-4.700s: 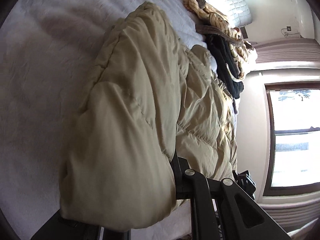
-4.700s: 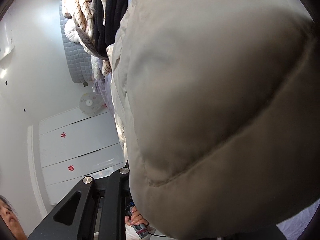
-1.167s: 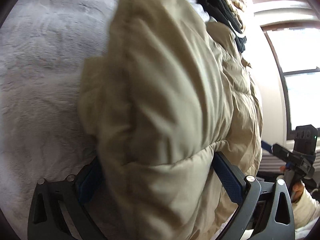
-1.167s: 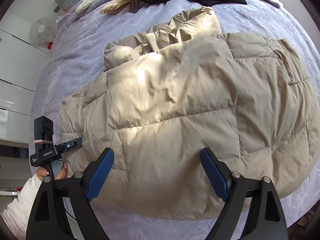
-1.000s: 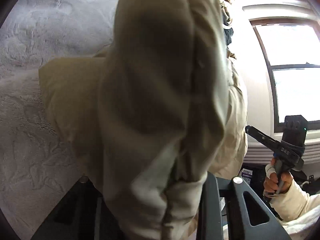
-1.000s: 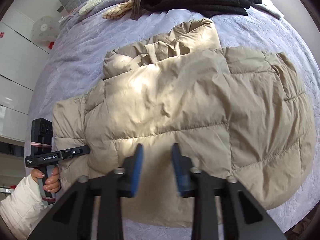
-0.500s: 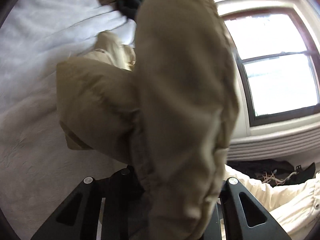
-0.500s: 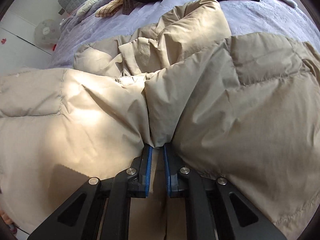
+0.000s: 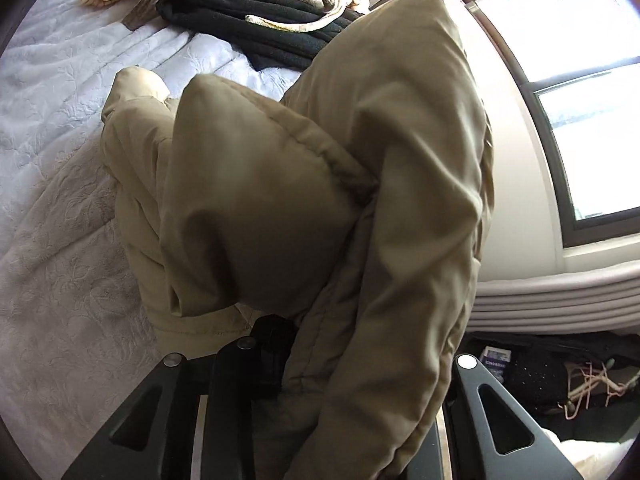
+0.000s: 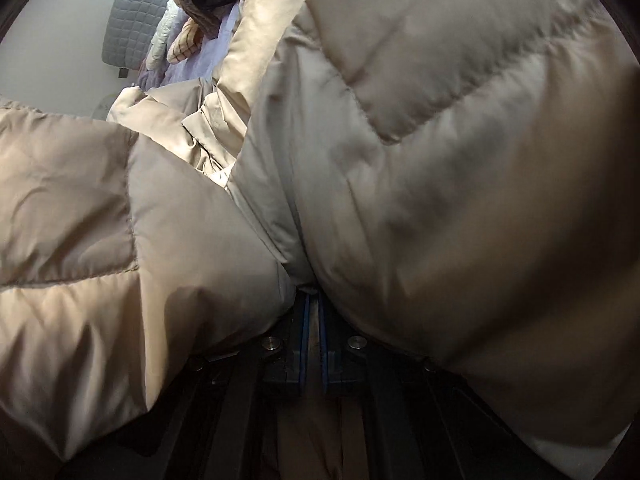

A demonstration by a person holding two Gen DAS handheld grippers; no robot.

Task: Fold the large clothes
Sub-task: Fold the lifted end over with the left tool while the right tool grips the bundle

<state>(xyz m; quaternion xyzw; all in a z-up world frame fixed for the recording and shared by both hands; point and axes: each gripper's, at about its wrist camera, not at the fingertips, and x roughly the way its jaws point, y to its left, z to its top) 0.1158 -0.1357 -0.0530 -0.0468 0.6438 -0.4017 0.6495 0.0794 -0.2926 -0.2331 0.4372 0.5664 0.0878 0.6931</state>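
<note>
While both grippers pinch coat (image 9: 384, 184): left gripper (image 9: 288, 356), right gripper (image 10: 313, 320) clamp hem; coat stretches toward 12 o'clock, over bed (image 9: 60, 128).

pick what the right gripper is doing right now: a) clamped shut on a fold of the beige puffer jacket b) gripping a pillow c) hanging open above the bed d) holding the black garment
a: in the right wrist view the right gripper is shut, with the beige puffer jacket pinched between its blue pads and bulging on both sides.
</note>
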